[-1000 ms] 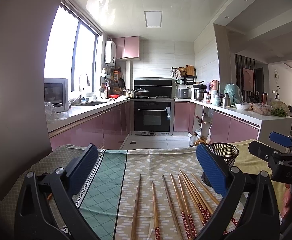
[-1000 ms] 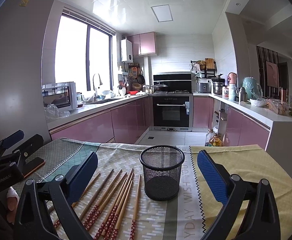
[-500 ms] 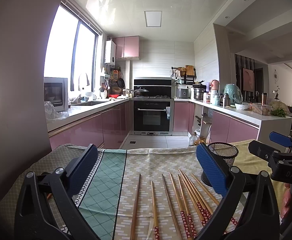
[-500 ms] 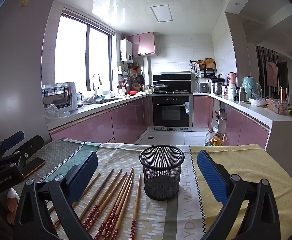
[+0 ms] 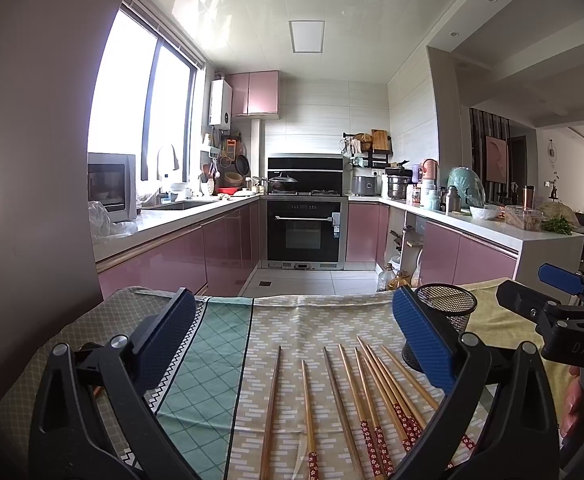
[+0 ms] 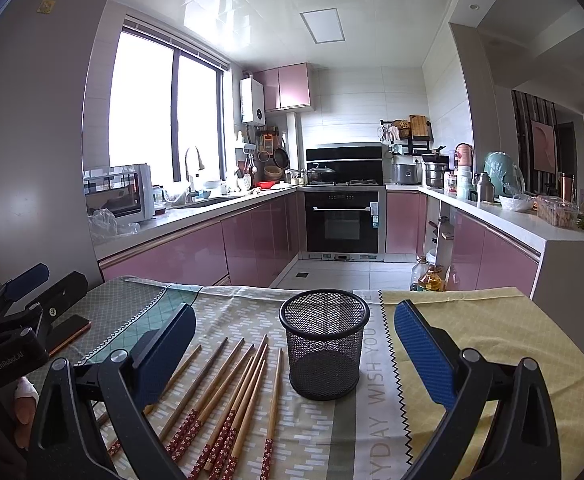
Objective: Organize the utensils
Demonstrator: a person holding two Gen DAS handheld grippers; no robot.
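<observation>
Nothing looks sorted yet: the chopsticks [image 6: 228, 396] are all lying loose on the tabletop [image 6: 492, 336], the mesh cup [image 6: 324, 344] is standing empty, and both grippers' fingers [image 5: 422, 338] are hanging spread, gripping nothing.

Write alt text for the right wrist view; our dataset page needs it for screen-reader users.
An open right gripper frames an empty black mesh cup standing upright on a patterned tablecloth, with wooden chopsticks lying loose to the cup's left. The left gripper shows at the left edge, and a pink-cabinet kitchen lies beyond.
</observation>
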